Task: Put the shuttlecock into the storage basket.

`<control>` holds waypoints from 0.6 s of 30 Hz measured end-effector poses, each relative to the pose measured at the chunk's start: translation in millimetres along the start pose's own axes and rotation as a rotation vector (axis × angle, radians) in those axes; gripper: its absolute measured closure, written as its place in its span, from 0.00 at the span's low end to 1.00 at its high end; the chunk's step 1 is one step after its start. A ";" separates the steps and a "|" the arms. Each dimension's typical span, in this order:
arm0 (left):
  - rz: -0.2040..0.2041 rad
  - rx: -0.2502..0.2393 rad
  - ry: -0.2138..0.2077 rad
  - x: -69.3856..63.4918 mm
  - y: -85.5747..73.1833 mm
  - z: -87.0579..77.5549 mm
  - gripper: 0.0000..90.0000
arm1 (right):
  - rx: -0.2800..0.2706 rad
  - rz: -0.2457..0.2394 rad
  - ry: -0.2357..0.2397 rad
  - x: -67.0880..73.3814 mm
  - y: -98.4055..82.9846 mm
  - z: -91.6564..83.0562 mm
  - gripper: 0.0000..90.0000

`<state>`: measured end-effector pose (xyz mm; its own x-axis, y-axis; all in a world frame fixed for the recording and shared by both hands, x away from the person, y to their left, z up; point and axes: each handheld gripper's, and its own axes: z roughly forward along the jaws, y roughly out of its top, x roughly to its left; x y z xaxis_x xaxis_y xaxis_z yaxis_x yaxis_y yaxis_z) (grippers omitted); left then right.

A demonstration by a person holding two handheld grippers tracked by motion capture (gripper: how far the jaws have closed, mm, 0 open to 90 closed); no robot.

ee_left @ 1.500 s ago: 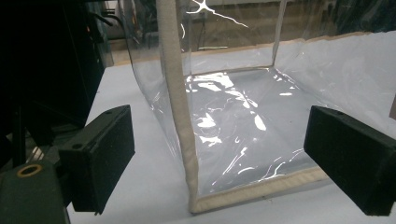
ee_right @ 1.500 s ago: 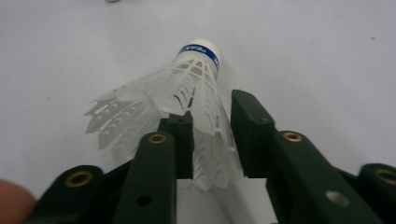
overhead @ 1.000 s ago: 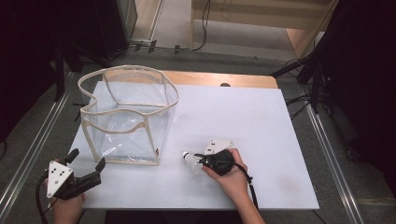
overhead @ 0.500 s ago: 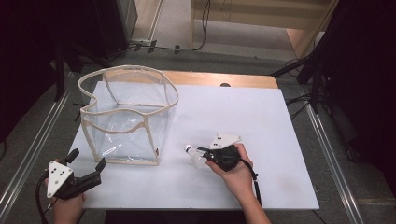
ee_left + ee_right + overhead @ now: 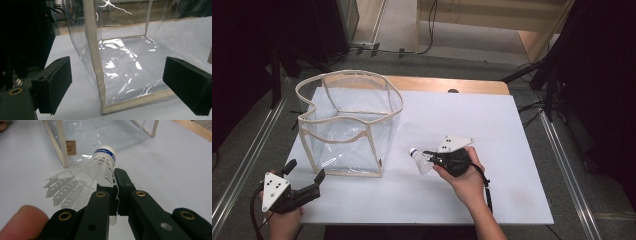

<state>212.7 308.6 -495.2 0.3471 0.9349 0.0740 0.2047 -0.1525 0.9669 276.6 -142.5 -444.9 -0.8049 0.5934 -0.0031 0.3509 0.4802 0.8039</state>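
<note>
A white shuttlecock [image 5: 419, 160] with a blue band hangs just above the white table, cork end toward the bag. My right gripper [image 5: 432, 158] is shut on the edge of its plastic skirt [image 5: 82, 185]; the pinch shows close up in the right gripper view, where the right gripper [image 5: 113, 192] clamps the skirt. A clear plastic bag [image 5: 347, 122] with cream fabric trim stands open-topped at the table's left. My left gripper [image 5: 304, 175] rests at the front left corner with jaws wide apart, facing the bag's near corner seam [image 5: 96, 62]; nothing lies between its pads [image 5: 53, 85].
The white table top [image 5: 492, 125] sits on a wooden board whose far edge [image 5: 452, 85] shows behind it. Metal rails run along both sides on the floor. Dark stands and cables surround the table. A small brown label [image 5: 70, 147] marks the bag's lower corner.
My right gripper has lifted the shuttlecock slightly off the table and shifted a little right. The left gripper and the bag have stayed in place.
</note>
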 end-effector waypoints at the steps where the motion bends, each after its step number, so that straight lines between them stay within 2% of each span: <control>1: 0.000 0.000 0.000 0.0 0.0 0.0 0.10 | -0.001 -0.002 -0.001 -0.1 1.3 -0.5 0.96; 18: -0.001 -0.001 0.000 0.4 0.1 0.0 0.10 | -0.027 -0.004 0.000 -6.9 20.7 -9.4 0.96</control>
<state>212.9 309.0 -495.1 0.3466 0.9351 0.0734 0.2040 -0.1516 0.9672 284.9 -142.7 -422.6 -0.8064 0.5913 -0.0061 0.3347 0.4650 0.8196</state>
